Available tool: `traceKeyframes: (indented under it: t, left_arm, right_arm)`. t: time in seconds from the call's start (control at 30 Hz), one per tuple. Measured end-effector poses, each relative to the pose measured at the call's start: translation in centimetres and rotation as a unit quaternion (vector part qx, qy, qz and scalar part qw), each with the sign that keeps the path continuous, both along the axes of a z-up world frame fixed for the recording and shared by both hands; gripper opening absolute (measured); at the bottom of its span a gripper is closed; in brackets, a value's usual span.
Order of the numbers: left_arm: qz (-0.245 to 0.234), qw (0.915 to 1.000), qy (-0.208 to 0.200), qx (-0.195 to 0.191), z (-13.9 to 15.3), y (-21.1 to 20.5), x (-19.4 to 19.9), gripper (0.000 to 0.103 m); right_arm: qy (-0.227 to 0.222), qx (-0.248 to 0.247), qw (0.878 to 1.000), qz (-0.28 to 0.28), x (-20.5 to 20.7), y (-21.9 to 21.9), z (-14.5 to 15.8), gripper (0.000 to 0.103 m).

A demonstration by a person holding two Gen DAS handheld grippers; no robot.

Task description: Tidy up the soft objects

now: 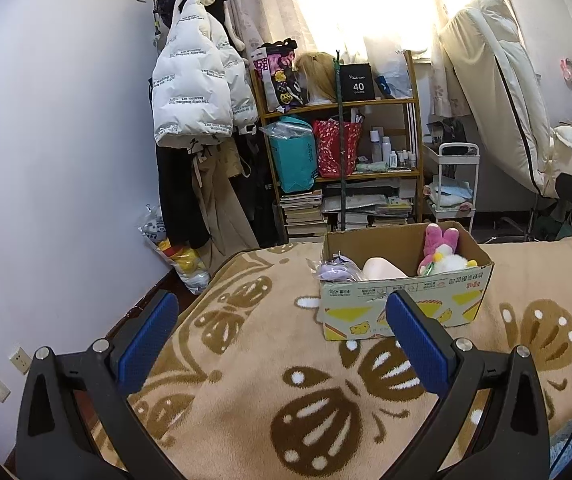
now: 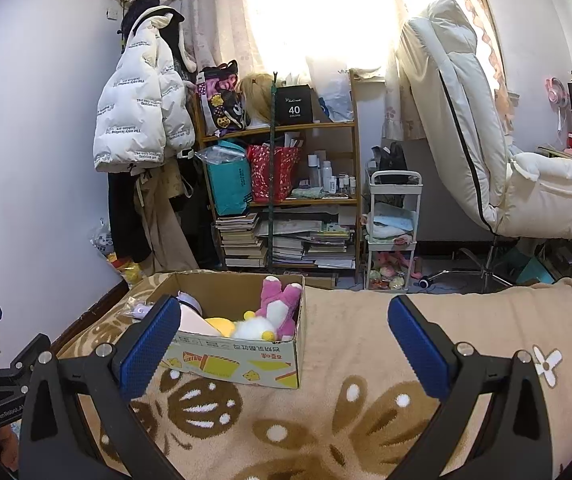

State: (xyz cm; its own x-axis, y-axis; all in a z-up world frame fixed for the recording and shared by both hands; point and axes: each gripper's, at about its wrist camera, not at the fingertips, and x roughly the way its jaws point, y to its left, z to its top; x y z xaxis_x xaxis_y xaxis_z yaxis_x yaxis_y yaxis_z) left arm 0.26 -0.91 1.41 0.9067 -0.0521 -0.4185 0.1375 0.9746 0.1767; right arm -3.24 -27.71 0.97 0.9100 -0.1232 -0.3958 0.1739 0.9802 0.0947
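The cardboard box [image 2: 241, 354] sits on the patterned blanket [image 2: 366, 420] covering the bed, its long axis running roughly left to right across both views, open top up. It holds the soft objects: a pink plush [image 2: 279, 306] standing against the right-hand end wall, a white and yellow plush [image 2: 251, 330] lying just beside it, a pale pink rounded item [image 1: 382, 269] near the middle, and a lilac packet [image 1: 336, 271] draped over the left rim, partly outside. From the left gripper [image 1: 281, 336] the box lies ahead and to the right, with its near wall just behind the right fingertip in that view; from the right gripper [image 2: 281, 336] it lies ahead and to the left, partly hidden by the left finger. Which gripper is nearer cannot be told with confidence (the fisheye views give no reliable depth), though the box looks slightly larger in the right wrist view. Both grippers are spread wide with nothing between the blue pads, and both hover above the blanket. Judgement: the packet hanging over the rim is the likeliest remaining item, and the left gripper faces that end more directly. No loose soft object is visible elsewhere on the blanket.
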Motion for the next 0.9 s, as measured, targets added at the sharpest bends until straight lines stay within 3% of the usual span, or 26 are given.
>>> traceKeyframes:
  t: [0.9]
  left_arm:
    - [0.009, 0.9999, -0.008, -0.006, 0.04, 0.85, 0.13, 0.102]
  right_arm:
    - [0.002, 0.000, 1.000, -0.001, -0.03, -0.05, 0.08, 0.103]
